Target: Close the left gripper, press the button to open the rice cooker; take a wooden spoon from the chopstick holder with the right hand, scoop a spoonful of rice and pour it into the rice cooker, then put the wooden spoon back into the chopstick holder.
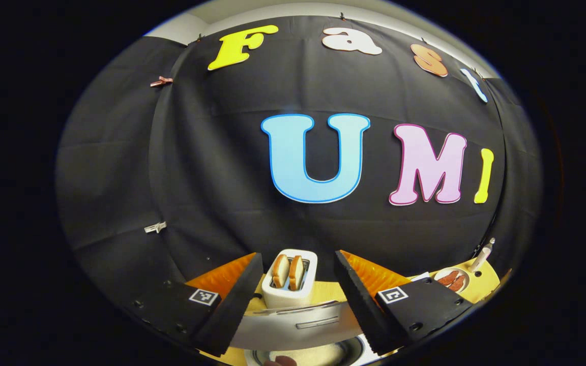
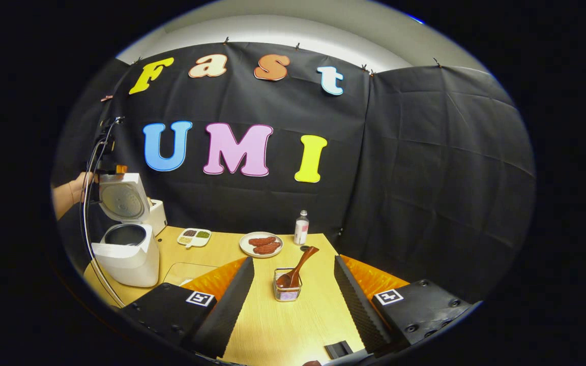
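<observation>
1. In the left gripper view, the left gripper (image 1: 293,300) has its fingers spread wide apart and they hold nothing. It hangs above the rice cooker's raised lid (image 1: 293,325), so the button press seems to be already done. Behind the lid stands a white toaster (image 1: 289,279) with two slices of bread in it. Below the lid a part of the inner pot (image 1: 333,353) shows.

2. In the right gripper view, the right gripper (image 2: 293,305) is also open and empty. Its fingers point at the chopstick holder (image 2: 287,292) on the bench (image 2: 283,330), probably to line up for the spoon. The wooden spoon (image 2: 298,268) stands with its bowl down in the holder, and its handle leans to the upper right, free for a grasp.

3. In the same view, the rice cooker (image 2: 126,254) is far to the left with its lid up, and a hand (image 2: 79,187) is behind the lid. Near the wall are a plate of sausages (image 2: 261,244), a small bottle (image 2: 301,229) and a divided dish of grains (image 2: 194,237).

4. I judge that the next step is to take the spoon handle.
</observation>
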